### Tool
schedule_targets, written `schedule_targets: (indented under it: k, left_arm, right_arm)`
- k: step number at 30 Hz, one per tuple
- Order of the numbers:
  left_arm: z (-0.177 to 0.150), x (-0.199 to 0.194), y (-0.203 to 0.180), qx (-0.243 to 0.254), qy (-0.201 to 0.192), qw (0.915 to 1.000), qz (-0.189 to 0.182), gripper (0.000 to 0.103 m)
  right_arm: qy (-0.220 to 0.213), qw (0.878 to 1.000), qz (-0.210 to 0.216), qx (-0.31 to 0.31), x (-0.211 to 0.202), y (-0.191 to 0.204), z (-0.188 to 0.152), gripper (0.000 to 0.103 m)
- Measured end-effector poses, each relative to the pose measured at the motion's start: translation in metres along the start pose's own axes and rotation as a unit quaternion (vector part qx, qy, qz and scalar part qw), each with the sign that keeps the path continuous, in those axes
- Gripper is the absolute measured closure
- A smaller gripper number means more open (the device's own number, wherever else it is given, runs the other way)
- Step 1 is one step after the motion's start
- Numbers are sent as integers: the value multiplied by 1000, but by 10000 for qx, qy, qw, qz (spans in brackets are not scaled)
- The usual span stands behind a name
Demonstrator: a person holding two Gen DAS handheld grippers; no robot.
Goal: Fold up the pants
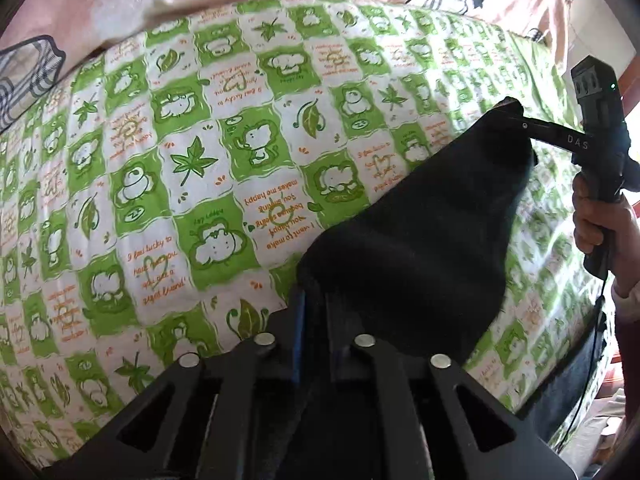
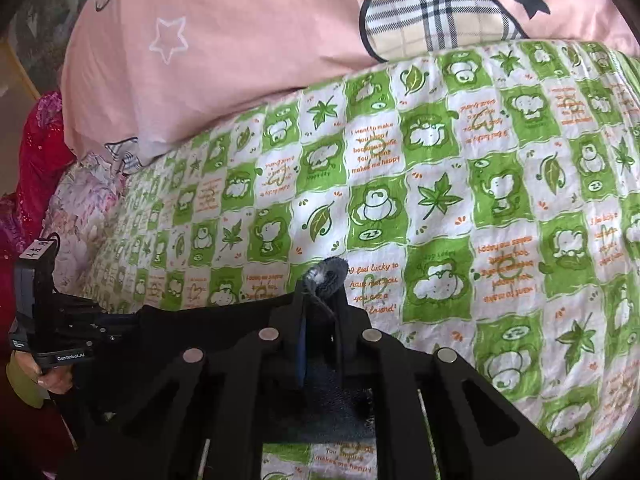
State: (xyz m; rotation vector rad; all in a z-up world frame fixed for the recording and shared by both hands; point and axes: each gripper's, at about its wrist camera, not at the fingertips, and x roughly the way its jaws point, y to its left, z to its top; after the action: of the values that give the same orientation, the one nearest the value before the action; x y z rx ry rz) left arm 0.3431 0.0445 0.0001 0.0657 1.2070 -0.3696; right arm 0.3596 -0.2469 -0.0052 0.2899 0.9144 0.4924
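The black pants (image 1: pixel 424 220) hang stretched in the air between my two grippers, above the green and white checked bedspread (image 1: pixel 192 168). My left gripper (image 1: pixel 316 288) is shut on one end of the pants. My right gripper (image 1: pixel 520 120) shows in the left wrist view, shut on the far end. In the right wrist view my right gripper (image 2: pixel 320 284) is shut on a bunched edge of the pants (image 2: pixel 324 274), and the cloth (image 2: pixel 192 324) runs left to my left gripper (image 2: pixel 120 320).
A pink quilt (image 2: pixel 224 48) with star and plaid patches lies along the far side of the bed. A floral and a red cloth (image 2: pixel 44 148) lie at the left end. The bed's edge (image 1: pixel 568 380) drops off at the right.
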Motion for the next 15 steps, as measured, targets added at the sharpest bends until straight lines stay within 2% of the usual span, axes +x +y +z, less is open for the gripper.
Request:
schedule_targets:
  k: [8,15]
  left_arm:
    - [-43,-42,-25,81,-392,9983,-416,99]
    - [-91,-72,-65,294,-701,9954,-590,99]
  right_arm:
    - [-318,9991,264,-57,-72,-2,-37,93]
    - [-455,9966,335,-607,-126,12,-96,93]
